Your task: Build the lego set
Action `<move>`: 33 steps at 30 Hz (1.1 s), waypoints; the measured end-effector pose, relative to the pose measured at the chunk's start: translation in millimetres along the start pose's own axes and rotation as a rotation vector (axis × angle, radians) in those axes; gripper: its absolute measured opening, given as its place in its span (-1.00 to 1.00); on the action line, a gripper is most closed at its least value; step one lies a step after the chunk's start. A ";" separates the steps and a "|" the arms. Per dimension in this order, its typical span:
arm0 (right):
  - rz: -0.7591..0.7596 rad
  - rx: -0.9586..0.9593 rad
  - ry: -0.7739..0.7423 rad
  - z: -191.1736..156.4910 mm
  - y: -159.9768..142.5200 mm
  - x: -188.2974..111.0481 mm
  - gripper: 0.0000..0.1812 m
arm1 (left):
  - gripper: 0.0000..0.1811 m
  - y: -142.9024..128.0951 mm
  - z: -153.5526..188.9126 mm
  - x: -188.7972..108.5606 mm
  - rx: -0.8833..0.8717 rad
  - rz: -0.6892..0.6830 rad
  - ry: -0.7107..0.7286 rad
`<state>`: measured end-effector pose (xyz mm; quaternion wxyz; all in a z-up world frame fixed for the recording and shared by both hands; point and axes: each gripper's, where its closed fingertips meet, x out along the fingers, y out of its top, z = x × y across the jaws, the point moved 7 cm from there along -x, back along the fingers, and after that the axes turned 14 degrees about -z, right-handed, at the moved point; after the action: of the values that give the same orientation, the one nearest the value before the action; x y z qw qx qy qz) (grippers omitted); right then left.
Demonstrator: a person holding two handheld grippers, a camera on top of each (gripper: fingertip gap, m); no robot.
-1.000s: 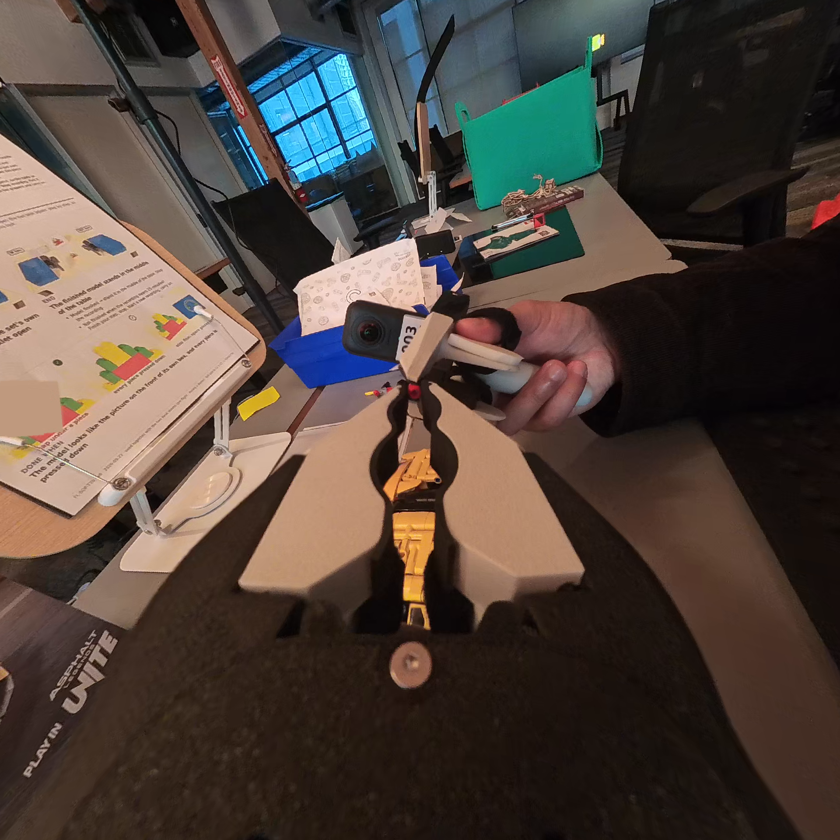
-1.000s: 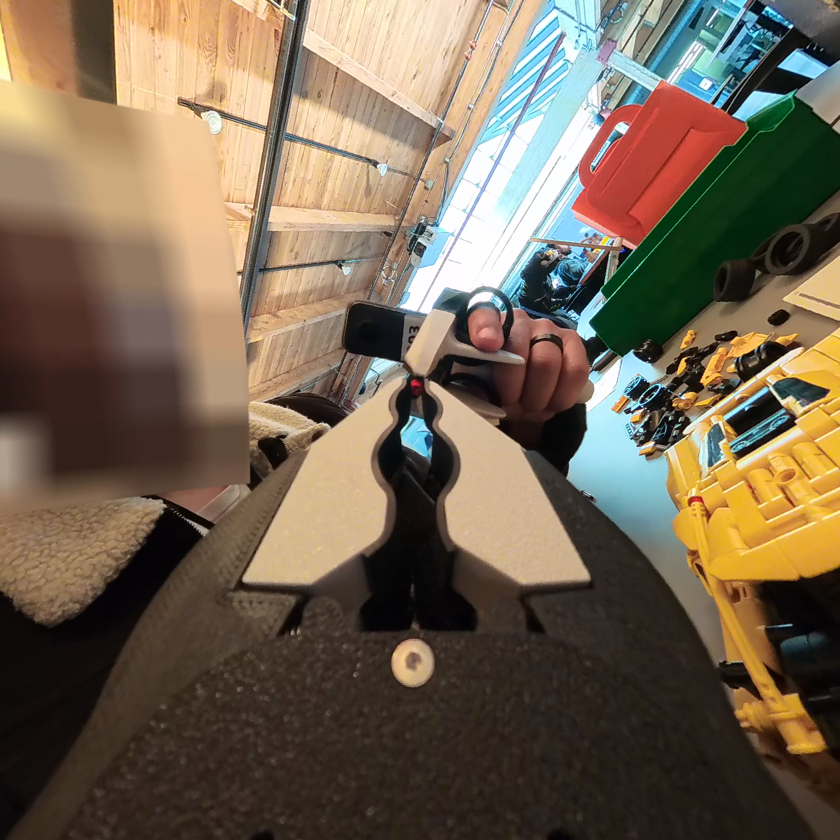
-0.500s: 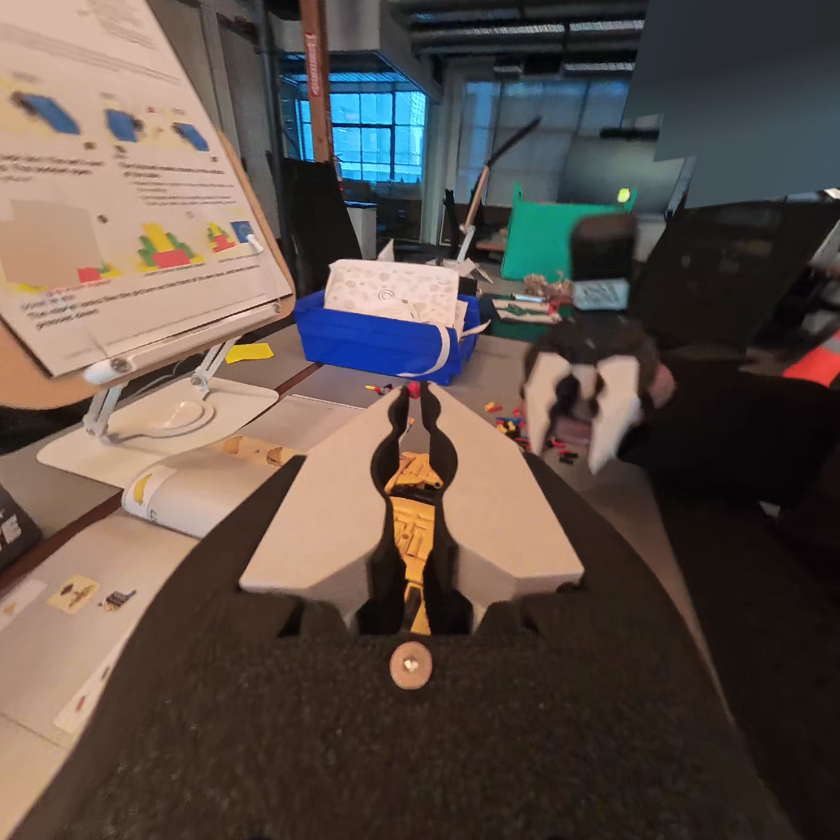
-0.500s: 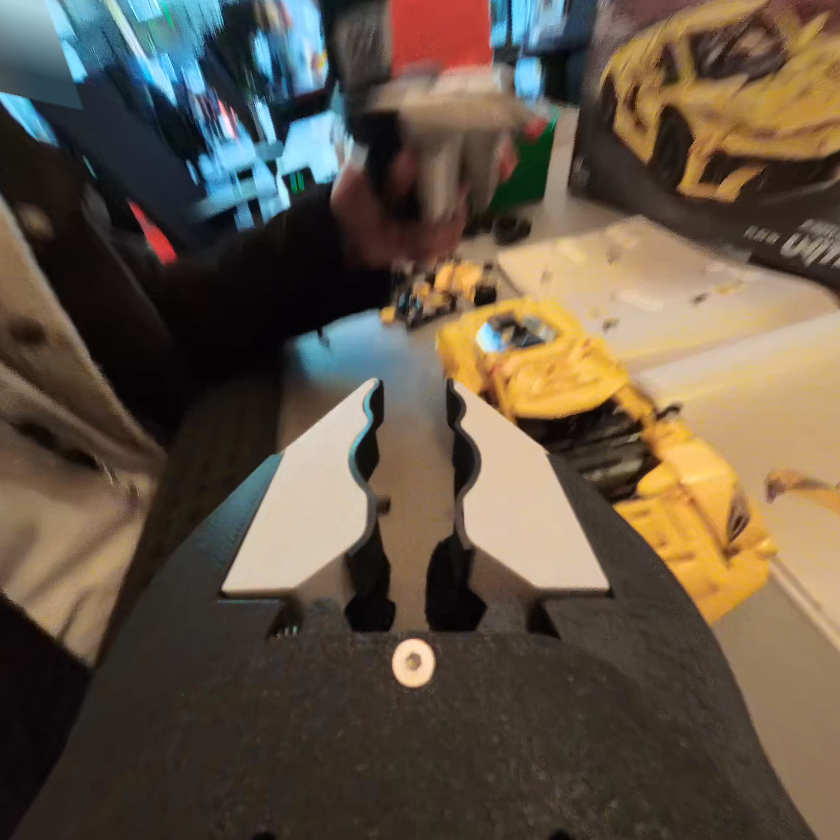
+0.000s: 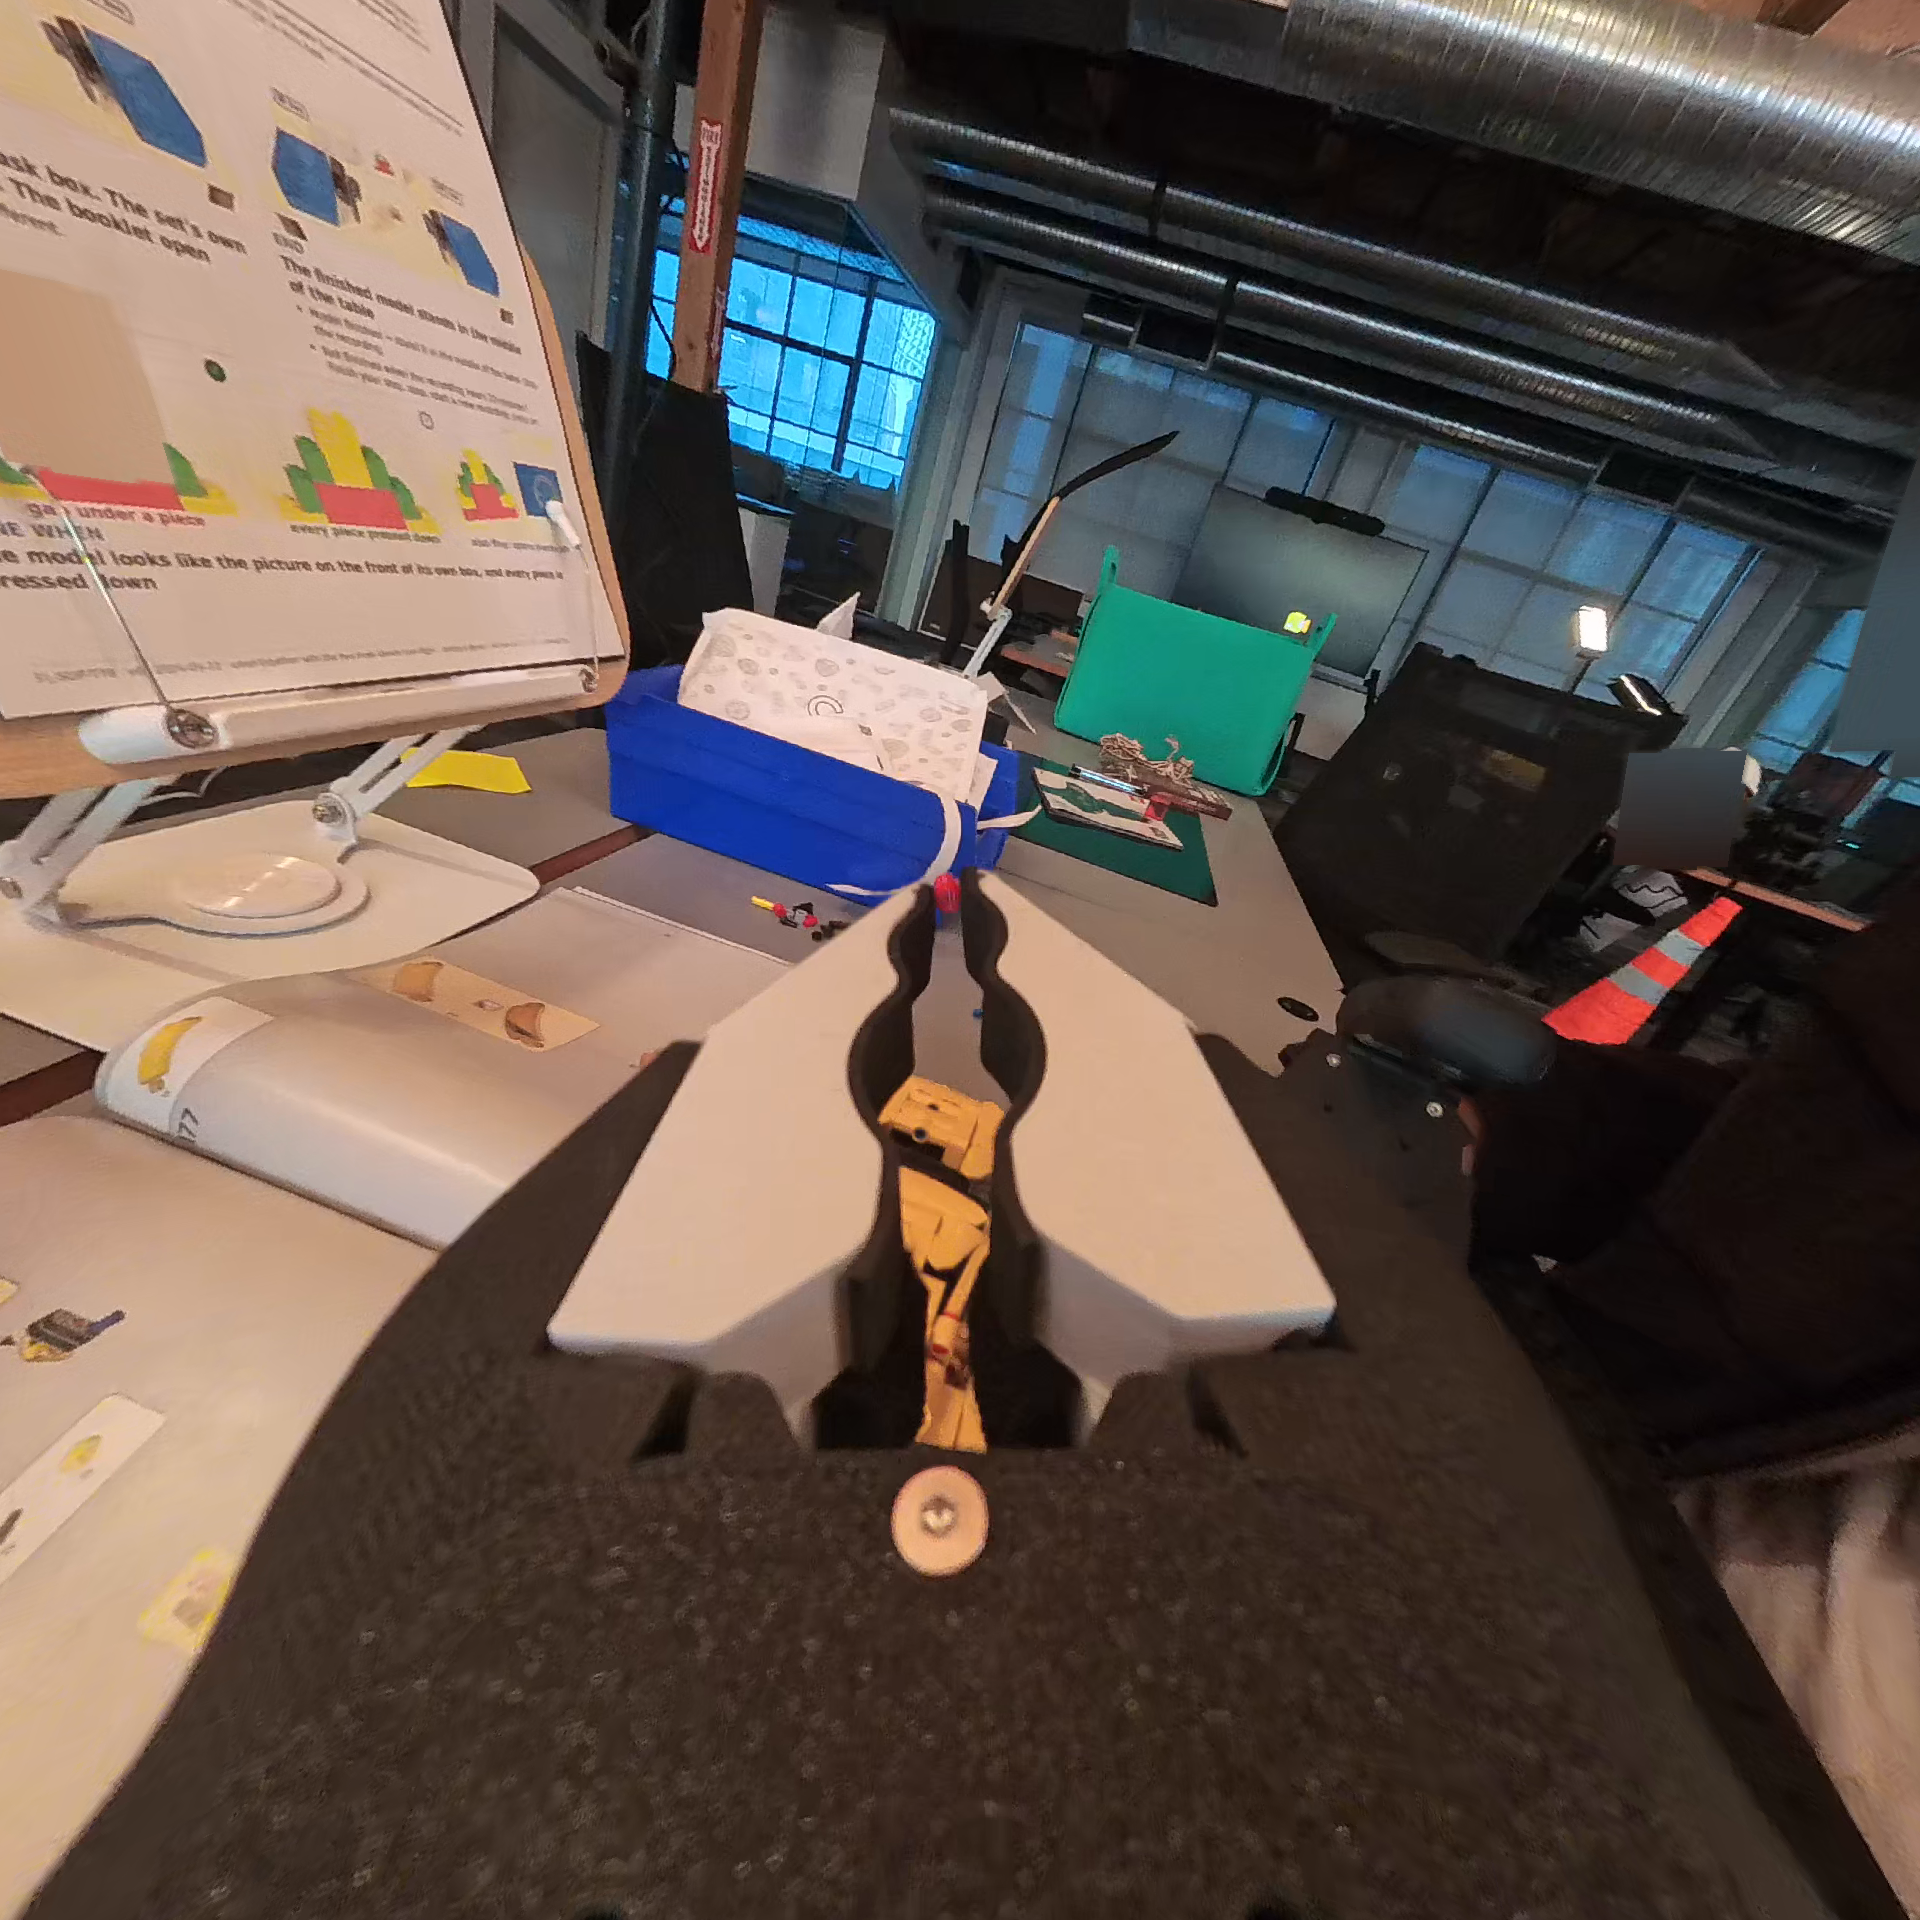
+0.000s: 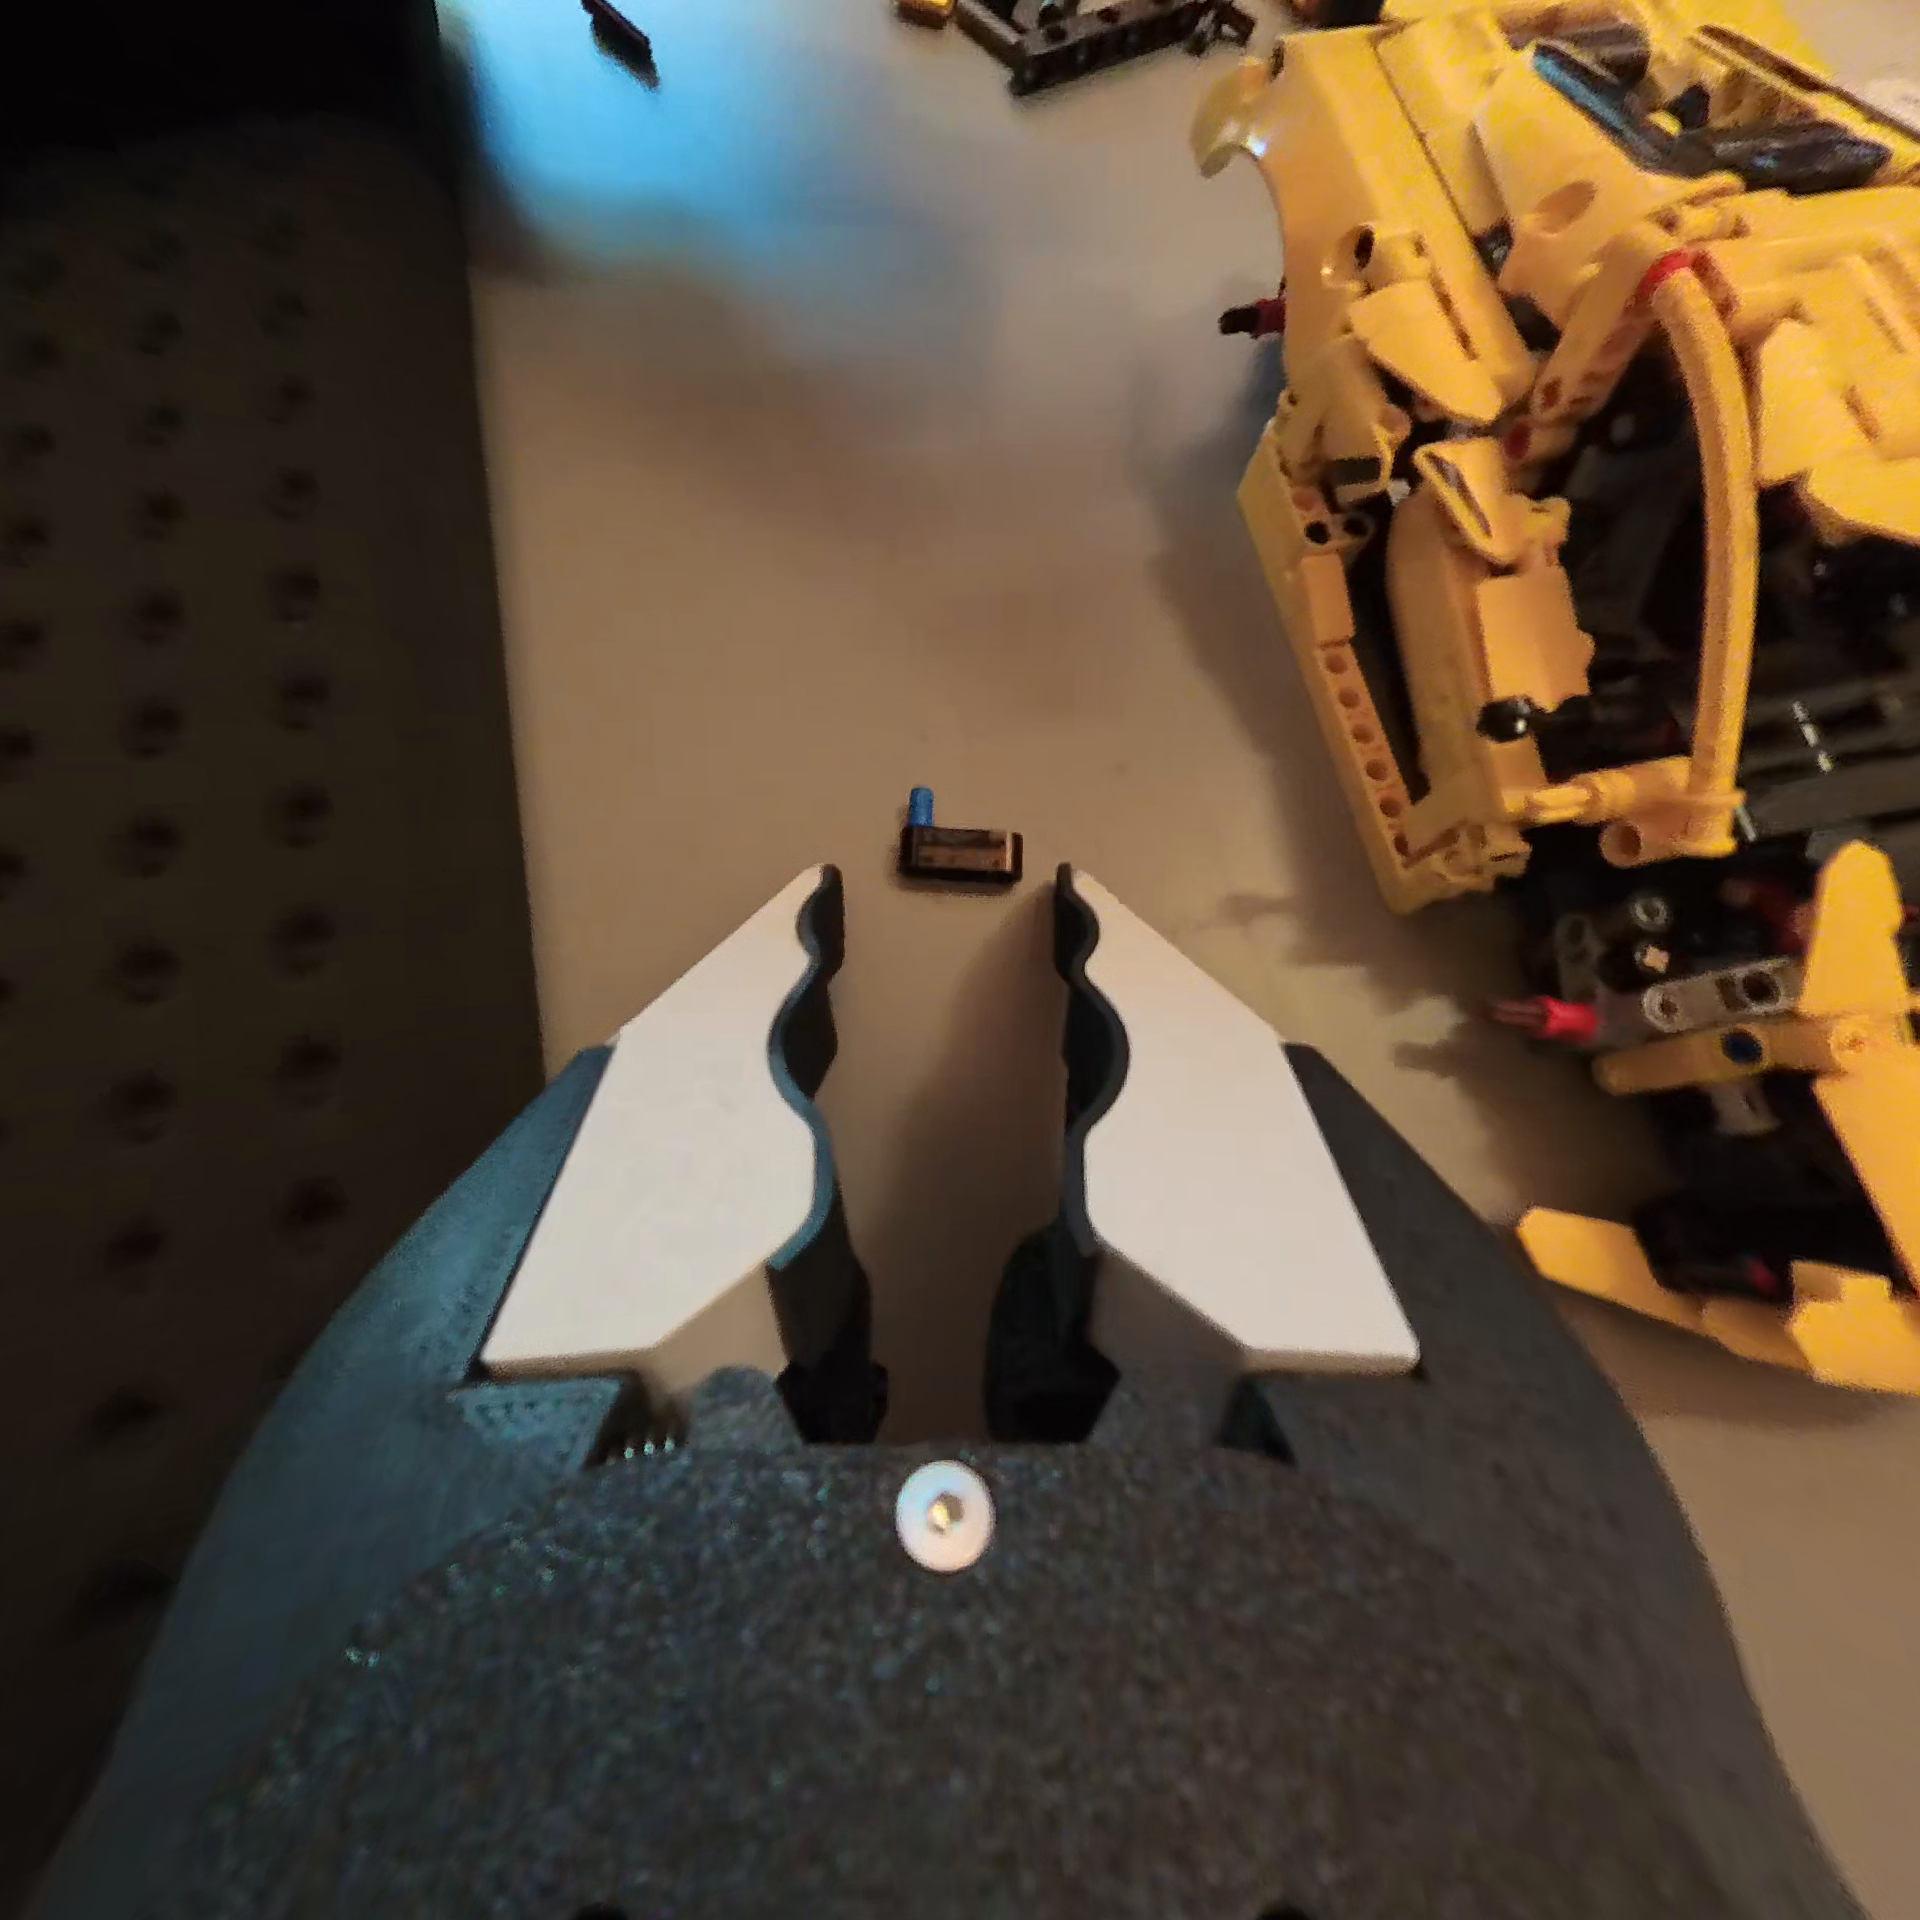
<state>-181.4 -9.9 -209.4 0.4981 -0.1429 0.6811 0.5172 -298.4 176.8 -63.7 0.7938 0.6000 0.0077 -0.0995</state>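
My left gripper is shut on a yellow lego piece, which sits deep between the fingers; a small red bit shows at the tips. My right gripper is open and empty, pointing down at the grey table. A small black lego piece with a blue pin lies on the table just beyond its fingertips. The partly built yellow lego car lies to the right of the right gripper.
In the left wrist view an instruction sheet stands on a stand at left, with a booklet below it, a blue bin with paper, loose small pieces and a green bag behind. In the right wrist view, dark lego parts lie at the top and a dark perforated surface at left. The tips of one gripper are about 25 cm away from the tips of the other.
My right gripper has opened, left the left gripper's tips and swung down to the table over the black piece. My left gripper has turned toward the room, still holding the yellow piece.
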 end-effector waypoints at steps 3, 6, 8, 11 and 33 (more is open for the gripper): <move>0.000 -0.020 0.005 1.8 5.0 3.7 -0.61 | -0.95 -1.7 0.8 1.7 -0.018 -0.021 -0.026; 0.002 -0.016 0.009 5.0 5.5 4.5 -0.75 | -0.95 -3.5 2.3 5.0 -0.073 -0.040 -0.080; 0.000 -0.050 -0.013 7.0 5.6 3.7 -0.75 | -0.96 -6.3 2.8 7.9 -0.137 -0.062 -0.135; 0.147 -0.117 -0.168 18.4 18.9 -19.3 -0.76 | -0.95 -8.9 4.4 11.0 -0.229 -0.070 -0.229; 0.892 0.000 -0.161 102.6 127.3 -79.8 -0.76 | -0.96 12.0 -29.3 -115.5 -0.111 0.238 -0.006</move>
<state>-180.4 105.3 -68.7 0.2780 0.2052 0.6351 0.6909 -406.5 225.1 -45.4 0.8319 0.5516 -0.0605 -0.0059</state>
